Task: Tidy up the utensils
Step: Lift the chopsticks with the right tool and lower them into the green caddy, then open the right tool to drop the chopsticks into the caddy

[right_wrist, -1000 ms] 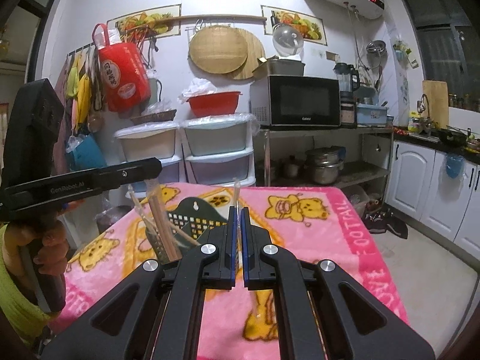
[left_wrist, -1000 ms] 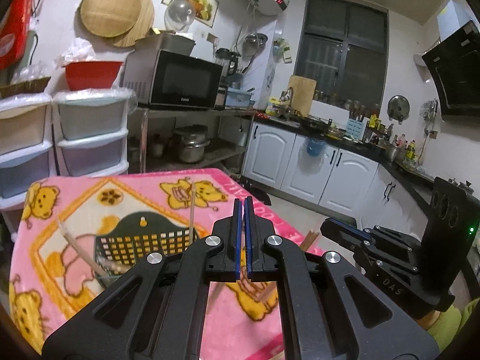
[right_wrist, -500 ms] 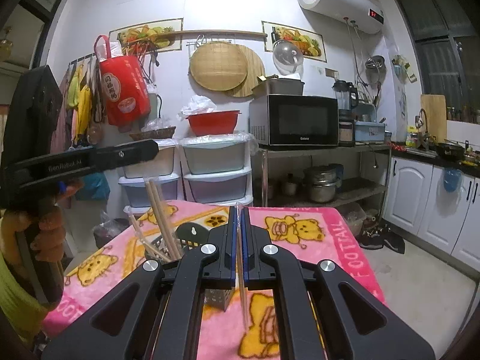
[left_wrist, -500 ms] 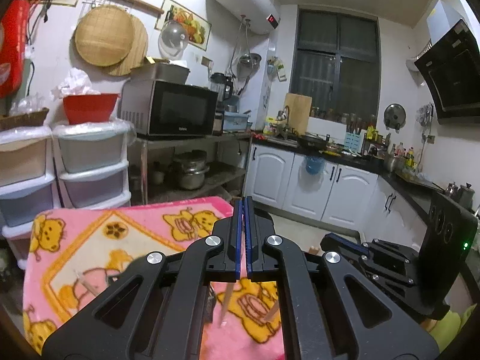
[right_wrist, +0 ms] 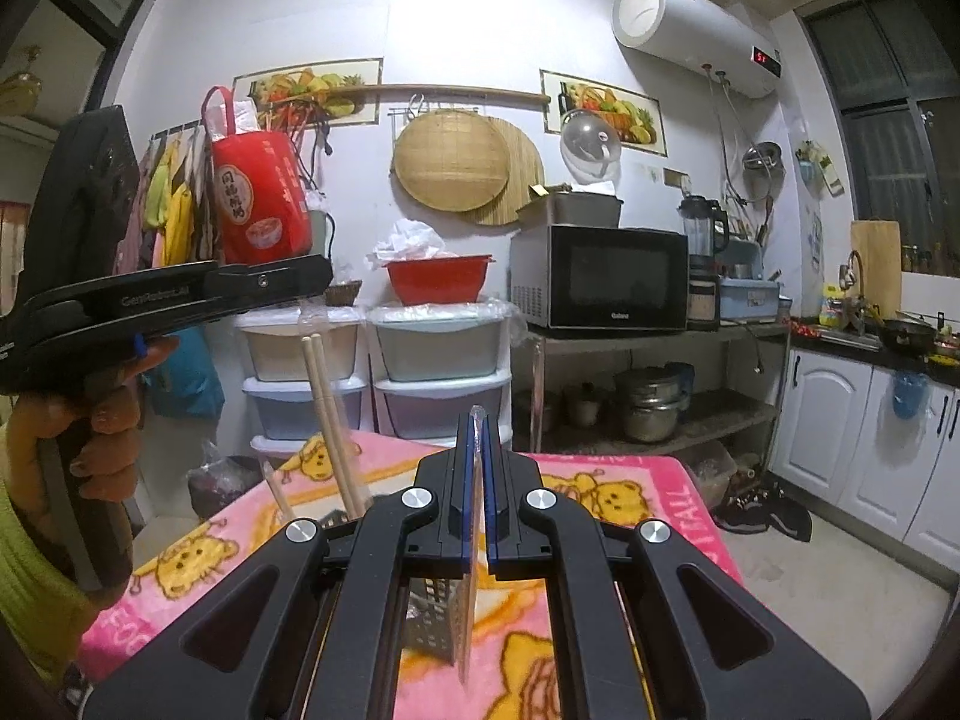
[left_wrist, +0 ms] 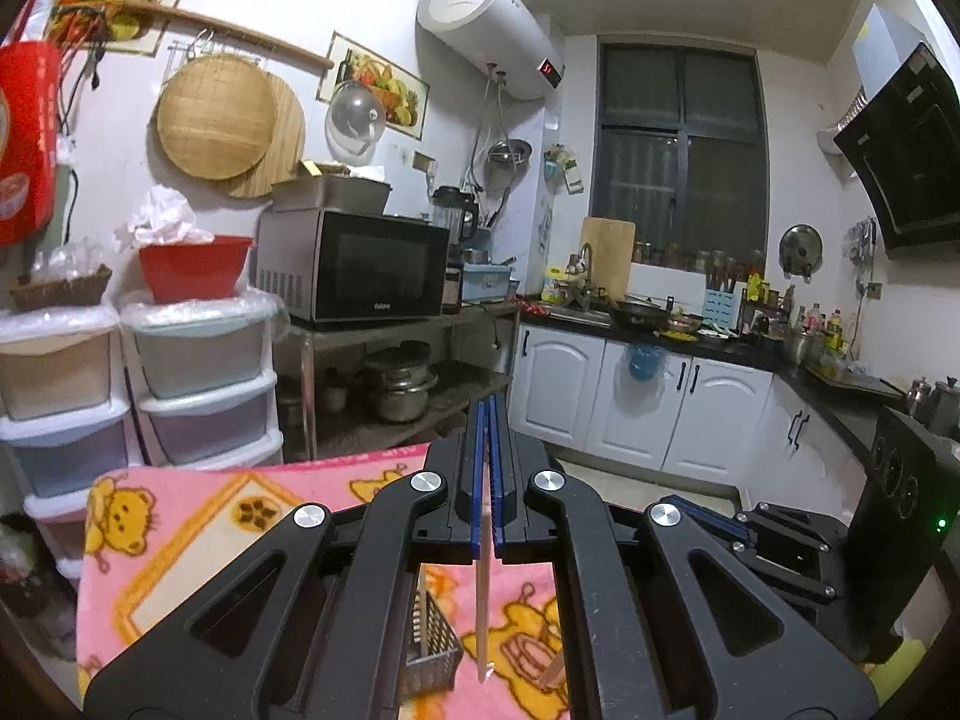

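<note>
In the left wrist view my left gripper [left_wrist: 487, 414] is shut on a pale chopstick [left_wrist: 483, 618] that hangs down over the pink table. Below it stands a dark mesh basket [left_wrist: 429, 654] with another chopstick [left_wrist: 422, 600] in it. My right gripper [right_wrist: 477, 423] is shut on a second chopstick [right_wrist: 470, 606], whose top pokes out above the pads. The basket [right_wrist: 429, 618] shows beneath it, mostly hidden by the gripper body. Two chopsticks [right_wrist: 330, 420] lean up from the basket, under the left gripper [right_wrist: 270, 282], which a hand [right_wrist: 108, 438] holds.
A pink cartoon blanket [right_wrist: 630, 480] covers the table [left_wrist: 198, 516]. Beyond its far edge stand plastic drawer units [left_wrist: 204, 384], a microwave [left_wrist: 366, 267] on a metal rack and white kitchen cabinets [left_wrist: 660, 414]. The right gripper [left_wrist: 708, 516] is close on the right in the left wrist view.
Both grippers have risen with their chopsticks still gripped. The table and basket have sunk low in both views, and more wall shows.
</note>
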`<move>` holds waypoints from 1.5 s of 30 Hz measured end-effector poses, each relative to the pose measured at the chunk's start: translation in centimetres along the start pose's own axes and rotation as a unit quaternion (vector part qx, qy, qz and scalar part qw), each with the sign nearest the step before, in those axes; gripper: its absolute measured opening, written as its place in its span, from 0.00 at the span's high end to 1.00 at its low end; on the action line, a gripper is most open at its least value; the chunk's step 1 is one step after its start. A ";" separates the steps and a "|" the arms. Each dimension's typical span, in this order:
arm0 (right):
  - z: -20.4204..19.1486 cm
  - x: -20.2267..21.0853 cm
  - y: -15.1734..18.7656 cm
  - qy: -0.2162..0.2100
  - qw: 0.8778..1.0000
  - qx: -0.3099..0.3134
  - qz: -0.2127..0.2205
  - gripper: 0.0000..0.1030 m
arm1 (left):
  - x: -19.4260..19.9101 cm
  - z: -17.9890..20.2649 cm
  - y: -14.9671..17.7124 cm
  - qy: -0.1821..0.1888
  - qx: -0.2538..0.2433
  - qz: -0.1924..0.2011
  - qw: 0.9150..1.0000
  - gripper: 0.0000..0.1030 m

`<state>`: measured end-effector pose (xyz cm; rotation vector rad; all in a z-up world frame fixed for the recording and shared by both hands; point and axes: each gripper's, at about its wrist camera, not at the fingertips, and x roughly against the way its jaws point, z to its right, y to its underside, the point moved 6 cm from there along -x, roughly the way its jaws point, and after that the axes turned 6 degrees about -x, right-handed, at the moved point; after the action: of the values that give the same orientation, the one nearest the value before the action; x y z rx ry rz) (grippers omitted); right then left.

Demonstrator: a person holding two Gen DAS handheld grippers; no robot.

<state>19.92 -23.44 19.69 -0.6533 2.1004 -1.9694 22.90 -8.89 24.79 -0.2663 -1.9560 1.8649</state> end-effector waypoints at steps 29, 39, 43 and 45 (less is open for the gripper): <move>-4.0 -6.5 -6.5 -0.049 0.997 0.033 0.048 0.97 | -2.9 -5.8 -1.2 -0.090 -0.006 -0.002 0.996 0.99; -4.1 -9.8 -4.7 -0.054 0.998 0.038 0.020 0.97 | -4.7 -7.7 1.6 -0.100 0.016 -0.032 0.994 0.99; -3.9 -11.4 -3.2 -0.050 0.998 0.034 0.000 0.97 | -5.3 -8.0 3.0 -0.100 0.020 -0.047 0.994 0.99; -3.9 -12.0 -2.5 -0.048 0.998 0.030 -0.010 0.97 | -5.7 -8.1 3.9 -0.100 0.022 -0.058 0.993 0.99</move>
<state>29.34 -14.78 20.60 -0.7440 1.9786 -1.9622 30.91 -3.61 20.02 0.0492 -2.0096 1.9197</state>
